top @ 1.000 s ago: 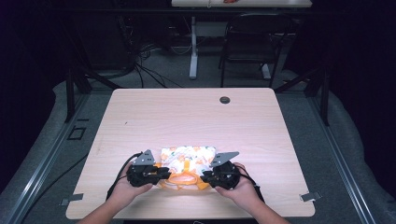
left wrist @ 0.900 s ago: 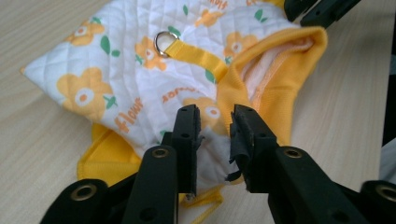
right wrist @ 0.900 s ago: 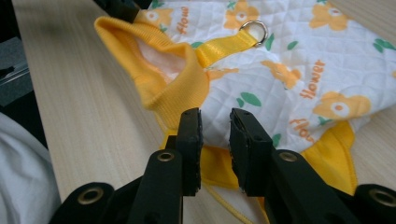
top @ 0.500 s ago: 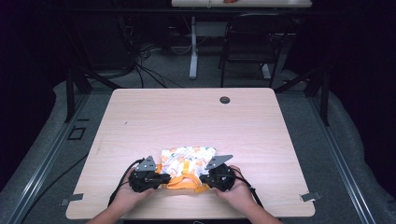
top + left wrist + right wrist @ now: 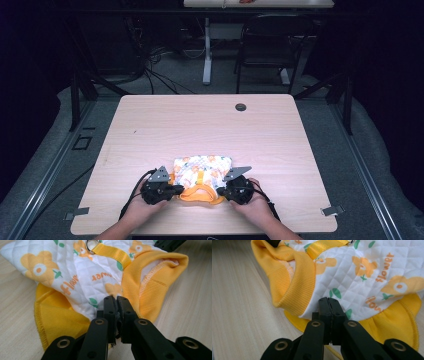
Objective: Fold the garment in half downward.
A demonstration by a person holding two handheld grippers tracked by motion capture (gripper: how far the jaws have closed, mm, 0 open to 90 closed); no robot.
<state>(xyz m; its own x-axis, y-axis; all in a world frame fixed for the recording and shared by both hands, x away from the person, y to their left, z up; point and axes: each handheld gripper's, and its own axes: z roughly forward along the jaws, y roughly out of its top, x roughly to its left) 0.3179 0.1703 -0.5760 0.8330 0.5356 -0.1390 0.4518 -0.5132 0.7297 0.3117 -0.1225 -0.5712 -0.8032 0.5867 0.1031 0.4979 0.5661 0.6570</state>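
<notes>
Seemingly mid-fold, a person at a pale wooden table (image 5: 280, 130) grips a small quilted garment (image 5: 202, 169) that lies flat near the table's near edge, one pair of tongs at each of its near corners. At left, the left tongs (image 5: 172, 190) have just been closing and now stand pinched together on the white quilted edge where it meets the yellow ribbed trim (image 5: 52, 315) (the bite looks shallow, right at the hem). At right, the right tongs (image 5: 223, 191) have likewise just closed and clamp the white fabric beside the ribbed yellow collar opening (image 5: 294, 277).

The likely risk: with so little cloth in each bite, the soft fabric could slip free on lifting, or one side could catch only the top layer, so the garment opens and skews instead of folding cleanly.

The cloth is diamond-stitched and padded, printed with orange flowers and green leaves; a glossy yellow webbing strap (image 5: 112, 252) with a metal ring (image 5: 91, 245) runs down its middle.
</notes>
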